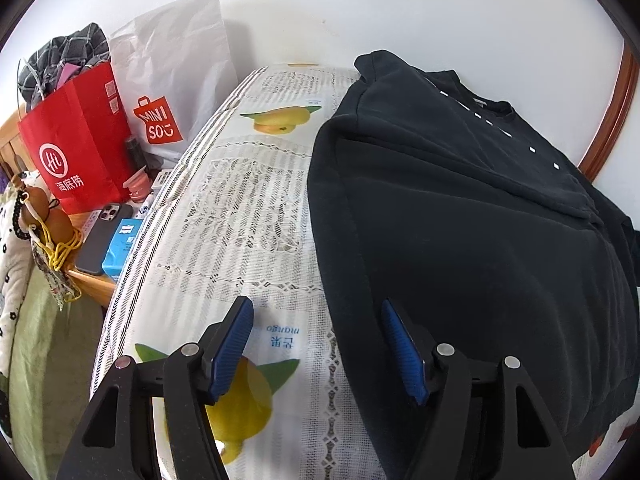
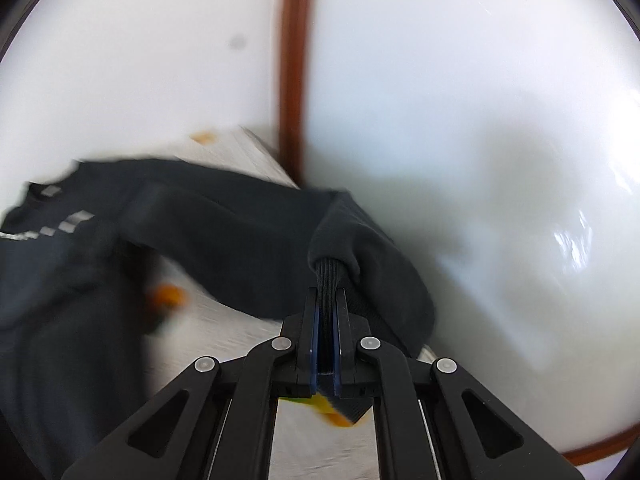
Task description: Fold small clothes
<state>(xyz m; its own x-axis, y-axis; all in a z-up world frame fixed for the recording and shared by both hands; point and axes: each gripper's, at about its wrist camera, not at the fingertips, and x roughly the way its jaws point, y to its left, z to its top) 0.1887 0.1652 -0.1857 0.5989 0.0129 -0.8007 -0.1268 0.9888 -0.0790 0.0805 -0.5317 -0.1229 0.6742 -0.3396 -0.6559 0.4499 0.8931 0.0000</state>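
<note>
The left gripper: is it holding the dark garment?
No, the left gripper stands open, one finger over the tablecloth, the other over the dark garment's edge, pinching nothing.

My right gripper point(image 2: 327, 300) is clamped on the ribbed cuff point(image 2: 329, 276) of the dark navy fleece sweatshirt point(image 2: 224, 236), its sleeve lifted off the white lace-patterned tablecloth point(image 2: 224, 332), near the white wall's brown wooden trim point(image 2: 295, 60).

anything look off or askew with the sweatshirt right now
Only the sweatshirt itself: it lies skewed across the table, its right side hanging over the edge. The right gripper pinches one ribbed cuff.
</note>
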